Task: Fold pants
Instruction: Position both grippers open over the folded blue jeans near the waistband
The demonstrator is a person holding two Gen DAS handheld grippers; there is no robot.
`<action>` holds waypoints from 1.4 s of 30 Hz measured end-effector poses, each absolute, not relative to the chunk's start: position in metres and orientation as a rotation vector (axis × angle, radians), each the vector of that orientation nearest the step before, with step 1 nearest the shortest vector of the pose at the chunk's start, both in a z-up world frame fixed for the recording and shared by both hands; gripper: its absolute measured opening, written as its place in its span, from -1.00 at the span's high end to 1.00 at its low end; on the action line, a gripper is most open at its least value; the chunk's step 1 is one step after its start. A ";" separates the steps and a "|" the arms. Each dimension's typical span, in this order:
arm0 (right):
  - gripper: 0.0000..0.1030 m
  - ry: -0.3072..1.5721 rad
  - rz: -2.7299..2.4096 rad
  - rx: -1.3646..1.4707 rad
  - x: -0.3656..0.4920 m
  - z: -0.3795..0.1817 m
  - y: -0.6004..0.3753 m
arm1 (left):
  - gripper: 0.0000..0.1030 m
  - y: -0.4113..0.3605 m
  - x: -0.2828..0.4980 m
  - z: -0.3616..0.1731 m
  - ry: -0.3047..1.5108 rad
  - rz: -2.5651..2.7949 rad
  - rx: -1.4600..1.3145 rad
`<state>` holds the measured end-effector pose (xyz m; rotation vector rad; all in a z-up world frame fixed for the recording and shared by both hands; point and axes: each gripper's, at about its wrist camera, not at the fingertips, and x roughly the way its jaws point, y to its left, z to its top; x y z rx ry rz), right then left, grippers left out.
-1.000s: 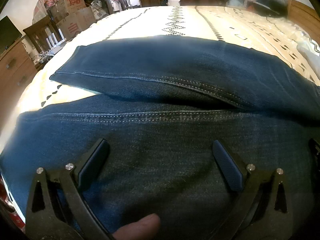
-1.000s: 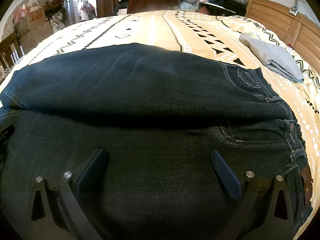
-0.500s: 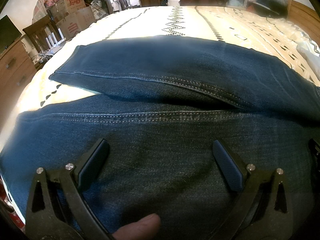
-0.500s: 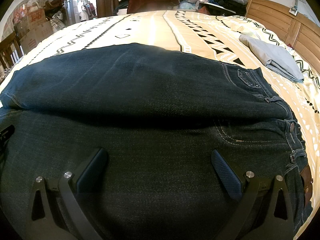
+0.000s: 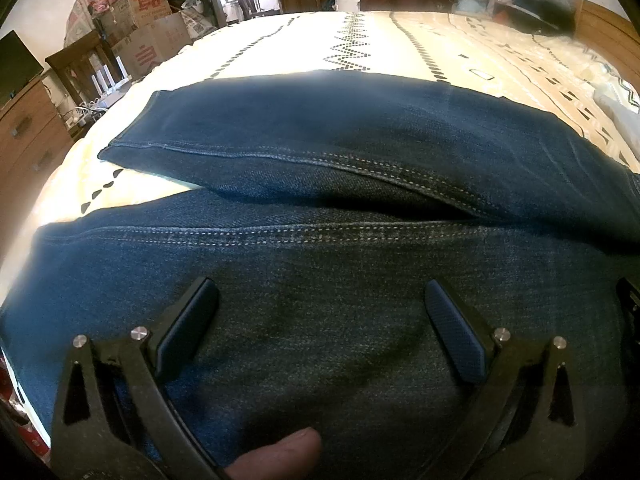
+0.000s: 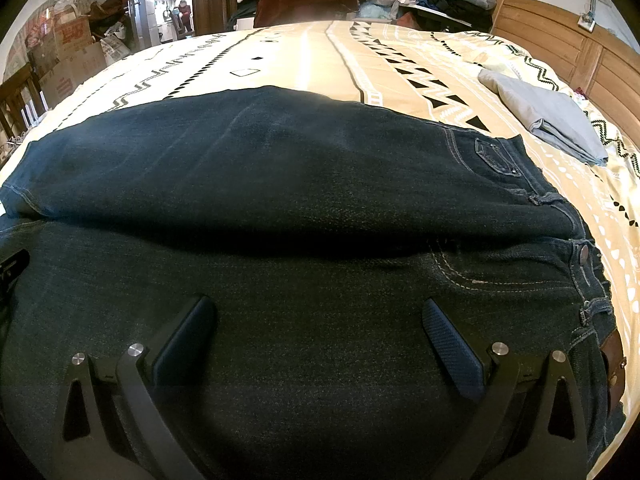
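- The left claw (image 5: 320, 304) is spread wide, its two fingers far apart, and it grips nothing — it is low over the near leg of the jeans (image 5: 360, 340).
- A fingertip (image 5: 280, 456) of the person shows at the bottom edge of the left wrist view, between the arms of the claw.
- The right claw (image 6: 318, 318) is wide apart in the same way and holds nothing; it is low over the dark denim near the waist.
- The jeans lie spread on the bed (image 6: 312, 56), with the two legs side by side. In the left wrist view the far leg overlaps the near one a little along the stitched seam (image 5: 320, 232).
- The waistband, with a metal button (image 6: 584, 254) and a brown patch (image 6: 614, 356), is at the right in the right wrist view.
- A folded grey cloth (image 6: 548, 116) lies on the patterned bed cover, well apart from the jeans — near the wooden headboard (image 6: 568, 40).
- Cardboard boxes (image 5: 148, 20) stand beyond the far side of the bed.
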<state>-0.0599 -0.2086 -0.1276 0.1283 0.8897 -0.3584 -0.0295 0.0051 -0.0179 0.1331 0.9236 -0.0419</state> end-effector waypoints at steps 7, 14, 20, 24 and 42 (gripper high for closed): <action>-1.00 0.890 -0.359 0.128 -0.060 -0.127 -0.209 | -1.00 0.004 -0.020 -0.027 0.925 -0.043 0.131; -1.00 0.891 -0.359 0.128 -0.059 -0.127 -0.209 | -1.00 0.002 -0.014 -0.028 0.927 -0.045 0.127; -1.00 0.891 -0.359 0.128 -0.059 -0.127 -0.209 | -1.00 0.001 -0.011 -0.028 0.928 -0.045 0.127; -1.00 0.892 -0.360 0.127 -0.059 -0.127 -0.208 | -1.00 0.001 -0.010 -0.027 0.929 -0.044 0.128; -1.00 0.913 -0.380 0.077 -0.054 -0.128 -0.199 | -1.00 -0.001 0.011 -0.026 0.994 -0.057 0.092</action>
